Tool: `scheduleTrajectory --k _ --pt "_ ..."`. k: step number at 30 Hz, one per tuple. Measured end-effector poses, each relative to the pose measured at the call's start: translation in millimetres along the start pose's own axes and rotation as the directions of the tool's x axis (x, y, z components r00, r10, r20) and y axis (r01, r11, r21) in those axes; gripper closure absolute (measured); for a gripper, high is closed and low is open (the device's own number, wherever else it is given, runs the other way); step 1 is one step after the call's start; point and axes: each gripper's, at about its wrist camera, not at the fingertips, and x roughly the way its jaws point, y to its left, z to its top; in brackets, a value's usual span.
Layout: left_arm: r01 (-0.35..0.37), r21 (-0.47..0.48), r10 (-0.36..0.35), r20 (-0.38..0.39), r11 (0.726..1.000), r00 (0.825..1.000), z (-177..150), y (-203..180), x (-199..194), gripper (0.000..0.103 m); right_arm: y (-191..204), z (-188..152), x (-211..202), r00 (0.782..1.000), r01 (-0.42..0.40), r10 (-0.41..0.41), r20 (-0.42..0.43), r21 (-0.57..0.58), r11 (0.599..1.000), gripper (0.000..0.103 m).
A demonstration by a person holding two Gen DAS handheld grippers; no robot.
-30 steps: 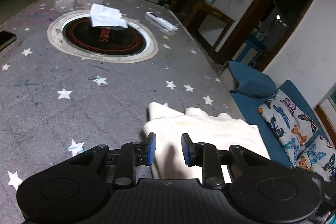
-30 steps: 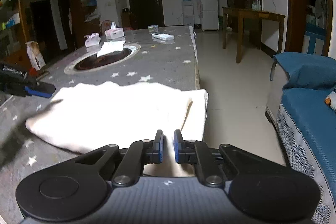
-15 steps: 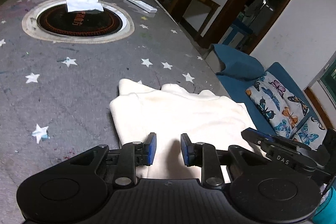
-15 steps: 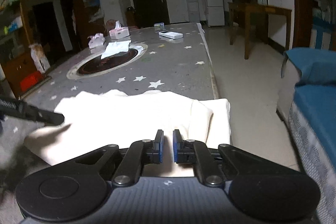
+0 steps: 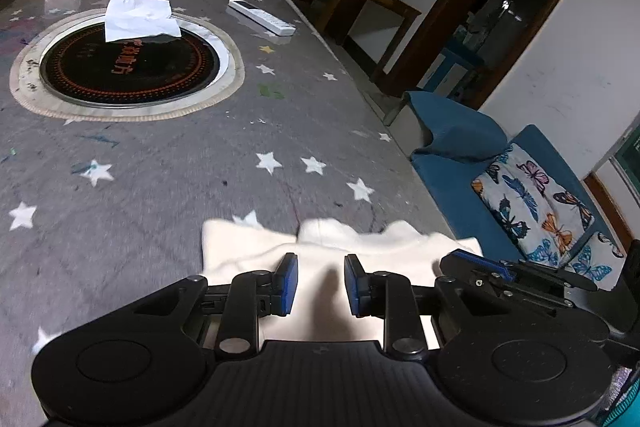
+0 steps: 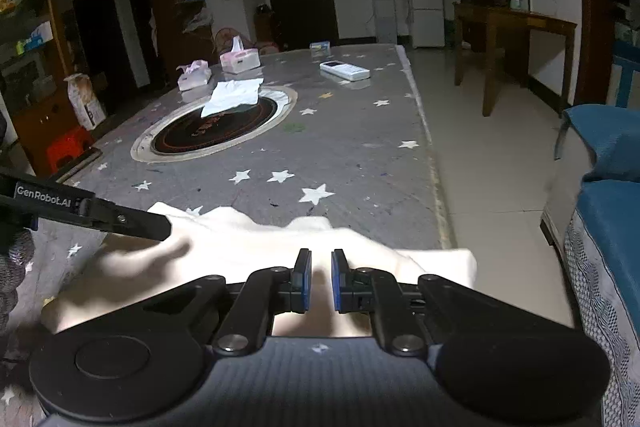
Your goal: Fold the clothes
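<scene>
Both tongs have slid across the table since the earlier frames, and the cream garment (image 5: pixel 360 251) now fills less of each view, low in the frame just ahead of the fingers. It lies in a folded bundle near the table's right edge, its far hem bumpy and uneven against the grey starred tablecloth (image 5: pixel 168 167).

Seen from its own camera, the left gripper (image 5: pixel 320 283) stands partly open over the cloth; whether any fabric is pinched I cannot tell. The right gripper (image 6: pixel 318 281) is nearly closed with only a slim gap, and a grip on the fabric beneath it cannot be made out either. Its body shows at the lower right of the left view.

The step looks like a fold being carried or smoothed along the garment. Next, I judge, the two need to settle the layer squarely, edges matched, before letting go.
</scene>
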Motion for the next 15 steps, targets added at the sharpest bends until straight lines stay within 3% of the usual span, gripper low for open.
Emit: scheduleTrajectory --k 9,11,15 --pt "-0.001 -0.024 0.001 -0.016 1.000 1.000 3 8 16 0.074 -2 5 24 1.000 0.001 -0.001 -0.024 0.000 1.000 0.091" --pt "-0.003 -0.017 0.003 -0.012 1.000 1.000 1 6 12 0.074 1 5 19 1.000 0.002 -0.002 -0.019 -0.006 1.000 0.082" --pt "-0.004 0.015 0.004 -0.003 1.000 1.000 -4 -3 0 0.072 7 3 5 1.000 0.002 -0.002 -0.002 -0.015 1.000 0.077"
